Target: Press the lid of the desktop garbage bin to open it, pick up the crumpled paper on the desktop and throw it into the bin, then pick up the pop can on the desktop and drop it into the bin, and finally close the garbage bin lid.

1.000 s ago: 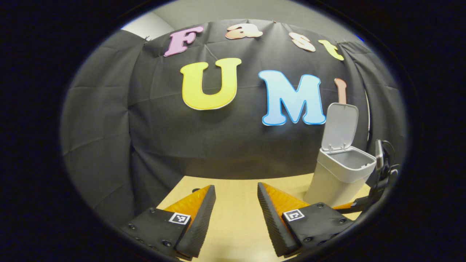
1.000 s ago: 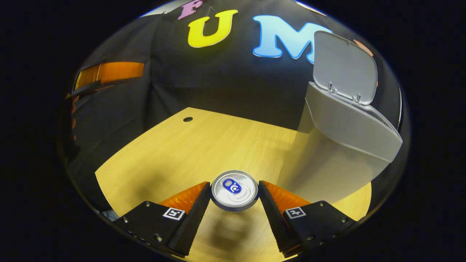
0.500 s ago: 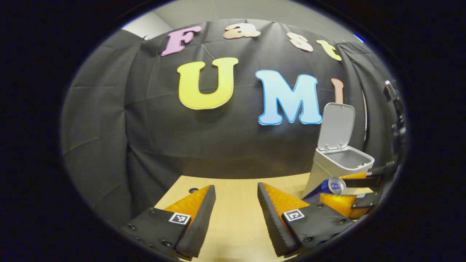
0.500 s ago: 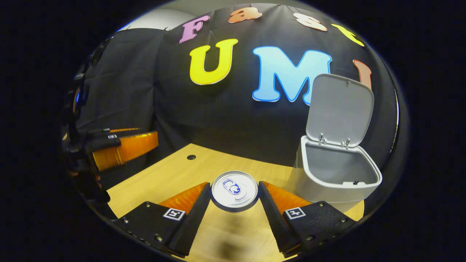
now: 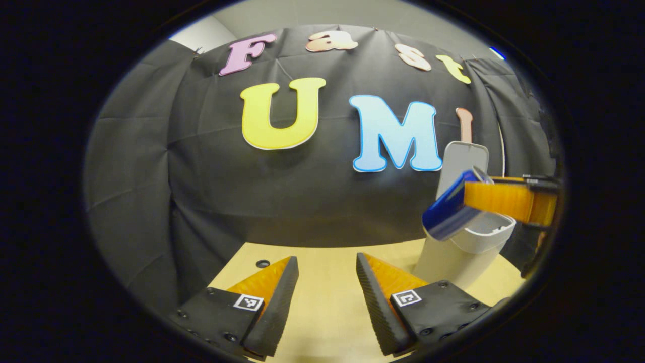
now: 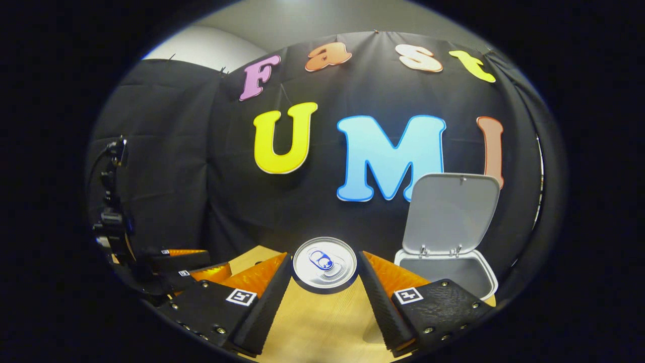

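Observation:
A blue pop can [image 6: 324, 262] with a silver top is clamped between the fingers of my right gripper [image 6: 325, 275], held well above the table. In the left gripper view the same can [image 5: 451, 205] hangs tilted in front of the open white bin [image 5: 466, 247], level with its rim. The bin [image 6: 448, 269] stands with its lid [image 6: 450, 212] swung upright, just right of the can. My left gripper [image 5: 325, 287] stays open over the wooden table [image 5: 327, 307] with nothing between its fingers. It also appears low at the left as the left gripper [image 6: 184, 264].
A small round cable hole [image 5: 262, 263] sits in the table near its far left corner. Black cloth walls close off the back and the sides. The bin stands near the table's right edge.
My right gripper has lifted the can off the table and carried it up to the level of the bin's rim. The left gripper has hardly moved.

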